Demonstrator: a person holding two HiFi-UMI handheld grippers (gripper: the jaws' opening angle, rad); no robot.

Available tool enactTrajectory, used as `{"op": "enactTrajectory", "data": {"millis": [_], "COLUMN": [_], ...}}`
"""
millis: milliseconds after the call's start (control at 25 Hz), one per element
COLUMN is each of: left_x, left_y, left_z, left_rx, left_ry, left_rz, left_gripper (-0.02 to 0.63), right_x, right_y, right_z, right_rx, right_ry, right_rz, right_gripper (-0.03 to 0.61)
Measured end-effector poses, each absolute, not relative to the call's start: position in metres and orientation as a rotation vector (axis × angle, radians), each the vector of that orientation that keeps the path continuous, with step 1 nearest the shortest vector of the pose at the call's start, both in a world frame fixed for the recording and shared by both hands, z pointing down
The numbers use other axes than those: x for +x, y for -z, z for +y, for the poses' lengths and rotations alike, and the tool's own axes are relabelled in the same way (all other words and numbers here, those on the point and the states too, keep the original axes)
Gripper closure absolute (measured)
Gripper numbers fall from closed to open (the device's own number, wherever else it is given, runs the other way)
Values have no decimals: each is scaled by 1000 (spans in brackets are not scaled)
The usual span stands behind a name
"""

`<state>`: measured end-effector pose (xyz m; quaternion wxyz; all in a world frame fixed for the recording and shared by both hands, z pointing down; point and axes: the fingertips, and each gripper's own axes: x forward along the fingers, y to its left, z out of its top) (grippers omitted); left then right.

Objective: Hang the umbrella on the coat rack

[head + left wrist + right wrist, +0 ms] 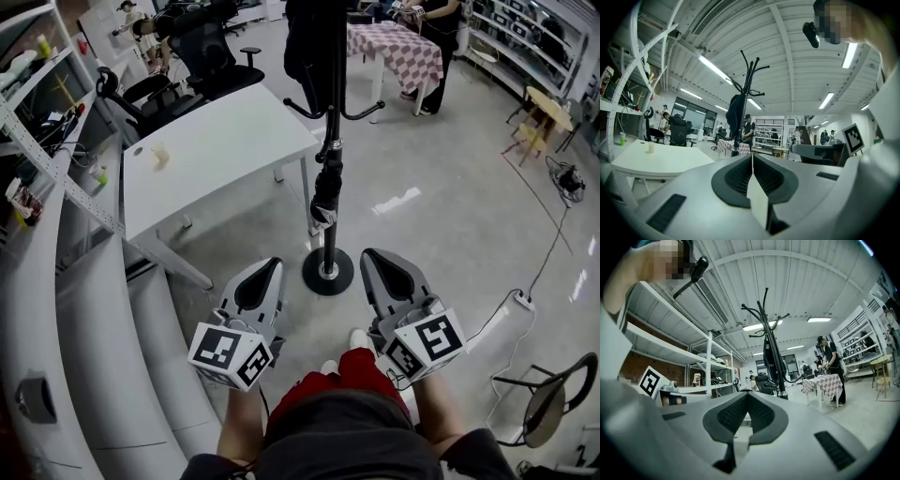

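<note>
The black coat rack (329,112) stands on its round base (328,272) just beyond my two grippers. A dark folded umbrella (325,187) hangs along its pole, below the lower hooks. A dark garment (307,47) hangs higher up; it also shows in the left gripper view (735,115) and in the right gripper view (771,359). My left gripper (275,264) is shut with nothing in it, left of the base. My right gripper (367,255) is shut and holds nothing too, right of the base. Both point level at the rack (749,89) (769,333).
A white table (216,155) with a small cup stands left of the rack. Metal shelving (56,178) runs along the left. Office chairs (197,66) stand behind the table, a checked-cloth table (398,47) with a person at the far right, and a cable (544,262) lies on the floor.
</note>
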<state>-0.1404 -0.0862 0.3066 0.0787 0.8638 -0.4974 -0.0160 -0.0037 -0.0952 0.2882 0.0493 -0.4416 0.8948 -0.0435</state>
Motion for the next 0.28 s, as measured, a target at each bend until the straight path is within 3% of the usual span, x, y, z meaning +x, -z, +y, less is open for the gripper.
{"op": "enactTrajectory", "data": {"millis": [280], "left_x": [-145], "left_y": [-298], "left_z": [-76], "left_rx": [2591], "left_ry": [35], "left_rz": [-1489], "left_gripper": [594], "right_x": [-4], "right_y": [-276], "right_z": [-86], "right_rx": [-1332], "right_ry": [116], "right_rz": [2701], "right_gripper": [561]}}
